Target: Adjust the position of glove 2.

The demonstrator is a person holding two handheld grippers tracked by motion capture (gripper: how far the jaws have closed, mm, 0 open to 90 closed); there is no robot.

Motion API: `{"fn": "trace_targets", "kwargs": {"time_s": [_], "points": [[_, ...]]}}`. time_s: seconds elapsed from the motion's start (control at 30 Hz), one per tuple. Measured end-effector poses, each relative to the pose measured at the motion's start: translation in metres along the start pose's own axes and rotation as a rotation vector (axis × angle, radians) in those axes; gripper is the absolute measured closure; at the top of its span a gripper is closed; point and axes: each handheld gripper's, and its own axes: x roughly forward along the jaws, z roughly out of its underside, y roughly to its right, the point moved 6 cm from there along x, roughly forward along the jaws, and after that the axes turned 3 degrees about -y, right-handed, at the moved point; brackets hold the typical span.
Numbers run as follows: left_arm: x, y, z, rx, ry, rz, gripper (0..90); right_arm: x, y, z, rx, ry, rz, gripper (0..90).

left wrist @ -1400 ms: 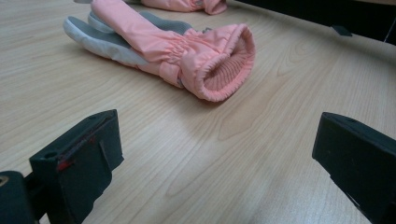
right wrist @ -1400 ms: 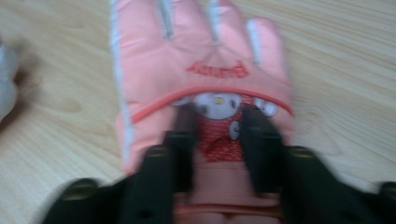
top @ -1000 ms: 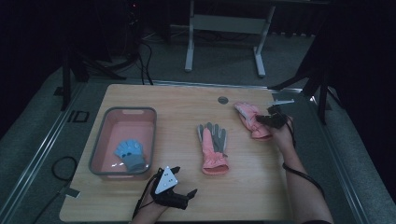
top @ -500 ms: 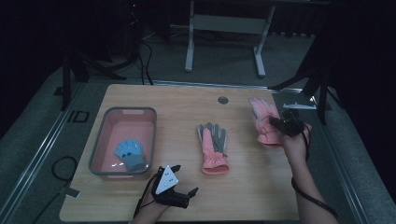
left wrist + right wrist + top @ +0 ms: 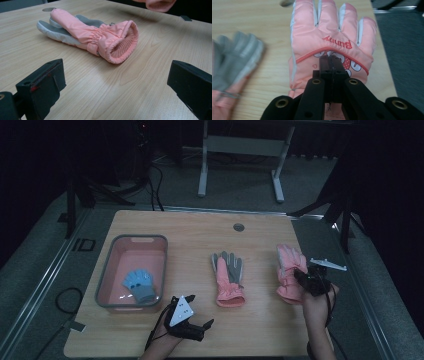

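Note:
A pink glove [image 5: 286, 262] with a cartoon print and the word "Bunny" [image 5: 332, 32] lies back up near the table's right edge. My right gripper [image 5: 301, 277] [image 5: 331, 61] is shut on its back fabric near the cuff. A second pink glove with a grey palm [image 5: 227, 277] [image 5: 95, 35] lies palm up in the middle, cuff toward the front. Near the front edge, my left gripper [image 5: 200, 311] [image 5: 115, 77] is open, pointing at that cuff, with nothing between its jaws.
A pink basin with a grey rim [image 5: 105, 275] stands at the left and holds a small blue glove [image 5: 140, 285]. A round cable hole [image 5: 238, 227] sits at the table's back. The table's right edge is close to the held glove.
My right gripper has pulled the printed pink glove toward the front and right of the table. The left gripper and the middle glove have stayed put.

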Motion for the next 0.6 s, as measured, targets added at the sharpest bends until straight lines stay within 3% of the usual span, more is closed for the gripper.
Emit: {"fn": "trace_targets", "kwargs": {"time_s": [0.07, 0.23, 0.4, 0.5, 0.6], "points": [[0.000, 0.001, 0.000, 0.003, -0.003, 0.000, 1.8, 0.004, 0.000, 0.007, 0.028, -0.005, -0.011, 90.0], [0.000, 0.001, 0.000, 0.007, -0.006, 0.002, 1.8, 0.023, -0.001, 0.021, 0.021, -0.039, 0.009, 89.8], [-0.001, 0.000, 0.002, 0.008, -0.009, 0.000, 1.8, 0.042, -0.001, 0.035, 0.011, -0.075, -0.001, 89.2], [0.000, 0.000, 0.002, 0.002, -0.008, 0.003, 1.8, 0.042, 0.001, 0.035, 0.013, -0.070, -0.015, 88.5], [0.000, 0.001, 0.002, 0.006, -0.012, 0.009, 1.8, 0.036, 0.001, 0.031, -0.026, -0.079, -0.040, 83.8]]}}
